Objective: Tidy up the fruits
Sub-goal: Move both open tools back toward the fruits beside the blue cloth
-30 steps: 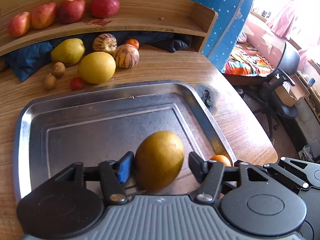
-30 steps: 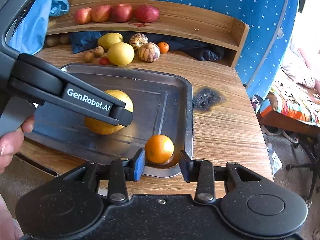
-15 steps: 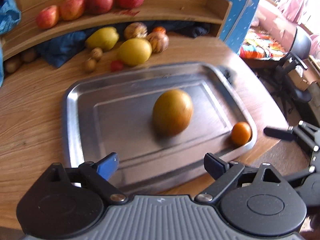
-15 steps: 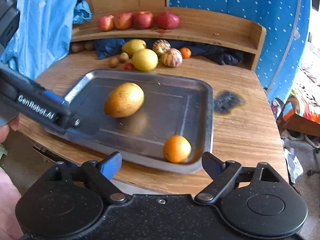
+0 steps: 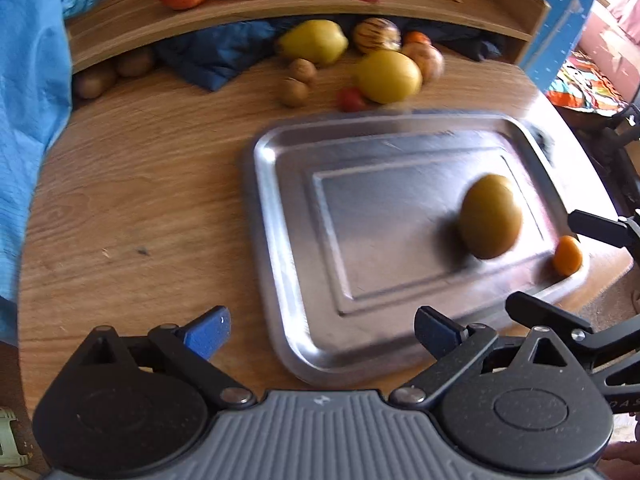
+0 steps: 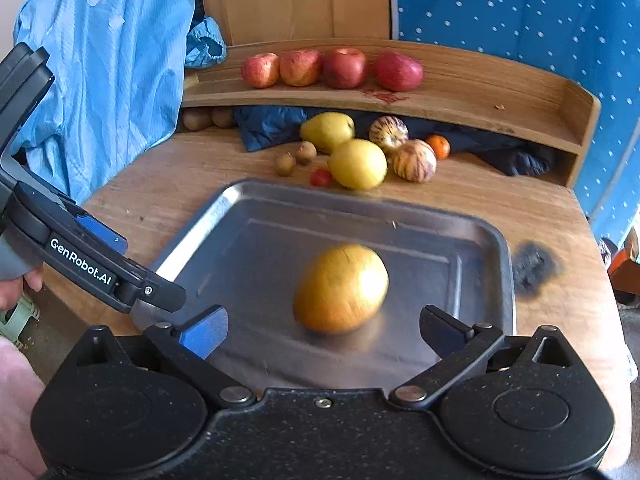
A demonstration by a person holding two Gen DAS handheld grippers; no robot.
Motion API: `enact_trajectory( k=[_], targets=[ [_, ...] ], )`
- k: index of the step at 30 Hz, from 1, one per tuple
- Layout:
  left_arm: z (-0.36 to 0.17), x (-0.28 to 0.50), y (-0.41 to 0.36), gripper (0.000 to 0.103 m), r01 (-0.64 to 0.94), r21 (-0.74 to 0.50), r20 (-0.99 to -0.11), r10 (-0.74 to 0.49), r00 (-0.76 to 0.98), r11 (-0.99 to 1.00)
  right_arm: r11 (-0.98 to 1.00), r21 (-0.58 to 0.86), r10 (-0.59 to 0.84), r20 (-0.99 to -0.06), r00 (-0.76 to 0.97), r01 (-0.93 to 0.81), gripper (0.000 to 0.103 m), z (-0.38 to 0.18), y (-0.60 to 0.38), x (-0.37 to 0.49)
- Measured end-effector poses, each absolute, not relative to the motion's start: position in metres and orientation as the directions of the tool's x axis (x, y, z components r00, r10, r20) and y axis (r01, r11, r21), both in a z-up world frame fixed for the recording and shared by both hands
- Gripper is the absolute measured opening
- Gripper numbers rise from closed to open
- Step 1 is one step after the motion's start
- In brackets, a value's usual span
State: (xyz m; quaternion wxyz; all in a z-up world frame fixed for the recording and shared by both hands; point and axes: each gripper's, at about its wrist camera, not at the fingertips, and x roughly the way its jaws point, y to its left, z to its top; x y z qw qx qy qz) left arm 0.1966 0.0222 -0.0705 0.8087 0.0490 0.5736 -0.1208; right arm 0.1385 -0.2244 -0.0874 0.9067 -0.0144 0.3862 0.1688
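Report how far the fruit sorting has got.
Done: a brownish-yellow fruit and a small orange lie on the metal tray. In hand: nothing; left gripper and right gripper are both open. Left: the yellow, striped and small fruits beyond the tray.

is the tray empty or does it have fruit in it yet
Not empty. The metal tray holds two fruits: a large yellow-brown fruit lying on its floor and a small orange against its rim at one corner.

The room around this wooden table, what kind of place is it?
Probably a lived-in home room, not a lab: a curved wooden shelf holding red apples, blue dotted fabric hung behind, and a colourful patterned bedspread nearby.
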Motion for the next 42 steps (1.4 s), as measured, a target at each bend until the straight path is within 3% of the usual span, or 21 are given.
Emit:
enact_trajectory(
  k=[14,27,34,37,42],
  targets=[
    [-0.069,0.291,0.073,0.102,0.275,-0.072,-0.926,-0.166,0.339,0.959,0.982,0.064,0.169,-0.719,0.674,-0.177,0.102,-0.085,-0.174,0.214],
    [-0.086,0.366,0.059,0.102,0.404,-0.123,-0.892,-0.279,0.356,0.906,0.998,0.004,0.046,-0.768,0.639,-0.068,0.102,-0.098,-0.136,0.267],
    [-0.099,0.384,0.046,0.102,0.444,-0.181,-0.886,-0.341,0.313,0.877,0.998,0.067,0.046,-0.786,0.616,0.012,0.101,-0.101,-0.141,0.29],
    [-0.1,0.383,0.045,0.099,0.476,-0.2,-0.875,-0.375,0.306,0.856,0.997,0.071,0.031,-0.792,0.61,0.043,0.093,-0.104,-0.141,0.298],
    [-0.1,0.384,0.047,0.083,0.512,-0.223,-0.848,-0.424,0.317,0.829,0.996,0.07,0.022,-0.801,0.598,0.057,0.078,-0.108,-0.136,0.307]
  ],
)
